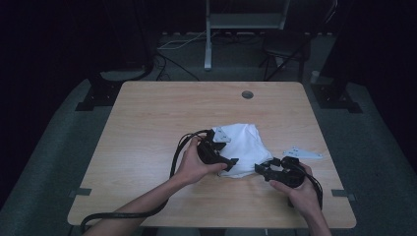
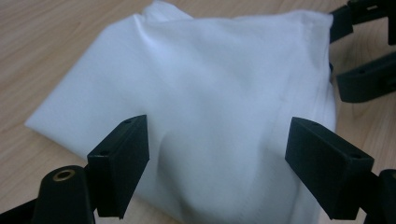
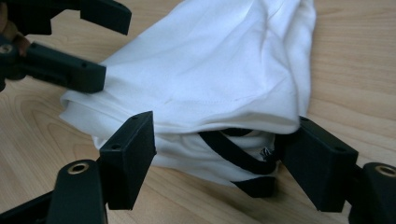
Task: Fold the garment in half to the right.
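Observation:
A folded white cloth (image 1: 244, 142) lies right of the middle of the wooden table (image 1: 147, 123). My left gripper (image 1: 225, 147) comes at it from the left. In the left gripper view this gripper (image 2: 219, 135) stands open, its jaws wide apart above the cloth (image 2: 210, 70) with no pad pressing on it. My right gripper (image 1: 264, 166) sits at the cloth's near right corner. In its own view the right gripper (image 3: 219, 135) is open, straddling the layered edge of the cloth (image 3: 210, 60), where a black trim (image 3: 233, 154) shows between the folds.
A round cable hole (image 1: 247, 94) sits near the table's far edge. The left gripper's black cable (image 1: 174, 157) loops back over the table toward the near edge. A chair (image 1: 285, 46) and a stand (image 1: 209, 49) are on the floor beyond the table.

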Action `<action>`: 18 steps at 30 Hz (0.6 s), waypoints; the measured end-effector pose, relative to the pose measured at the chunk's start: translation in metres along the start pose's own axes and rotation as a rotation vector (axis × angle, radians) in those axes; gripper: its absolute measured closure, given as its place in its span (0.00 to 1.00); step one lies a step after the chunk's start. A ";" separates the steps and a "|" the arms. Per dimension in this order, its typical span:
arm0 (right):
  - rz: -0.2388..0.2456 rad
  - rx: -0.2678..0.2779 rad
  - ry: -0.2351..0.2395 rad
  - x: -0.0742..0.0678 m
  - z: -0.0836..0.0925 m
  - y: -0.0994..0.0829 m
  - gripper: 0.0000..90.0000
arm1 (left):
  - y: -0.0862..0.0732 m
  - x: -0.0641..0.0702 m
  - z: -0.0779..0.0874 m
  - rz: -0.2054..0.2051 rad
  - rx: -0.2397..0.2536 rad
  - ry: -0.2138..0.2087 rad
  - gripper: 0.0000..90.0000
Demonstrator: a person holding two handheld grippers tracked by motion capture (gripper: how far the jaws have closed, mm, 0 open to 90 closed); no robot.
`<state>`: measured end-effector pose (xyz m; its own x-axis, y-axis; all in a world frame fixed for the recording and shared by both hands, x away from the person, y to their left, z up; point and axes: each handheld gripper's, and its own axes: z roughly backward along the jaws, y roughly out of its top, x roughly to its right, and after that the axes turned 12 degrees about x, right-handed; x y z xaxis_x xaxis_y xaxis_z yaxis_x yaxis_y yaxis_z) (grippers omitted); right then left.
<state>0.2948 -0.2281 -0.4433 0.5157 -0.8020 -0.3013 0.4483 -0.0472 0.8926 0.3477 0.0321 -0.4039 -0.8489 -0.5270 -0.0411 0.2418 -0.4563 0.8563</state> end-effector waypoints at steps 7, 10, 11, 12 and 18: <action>0.005 -0.016 0.000 -0.002 -0.006 -0.001 0.30 | -0.007 0.008 0.003 -0.038 -0.017 -0.048 0.24; 0.000 -0.022 -0.002 -0.003 -0.009 0.000 0.30 | -0.011 0.011 0.002 -0.068 -0.045 -0.082 0.24; -0.002 -0.025 -0.002 -0.003 -0.010 0.000 0.30 | -0.012 0.012 0.002 -0.072 -0.050 -0.092 0.24; -0.003 -0.028 -0.003 -0.003 -0.012 0.001 0.31 | -0.013 0.012 0.001 -0.075 -0.053 -0.096 0.24; -0.012 -0.047 -0.002 -0.007 -0.018 0.003 0.31 | -0.022 0.010 0.001 -0.077 -0.092 -0.126 0.24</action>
<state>0.3053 -0.2115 -0.4447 0.5084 -0.8027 -0.3117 0.4887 -0.0290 0.8720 0.3332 0.0374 -0.4227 -0.9175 -0.3961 -0.0352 0.2104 -0.5585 0.8024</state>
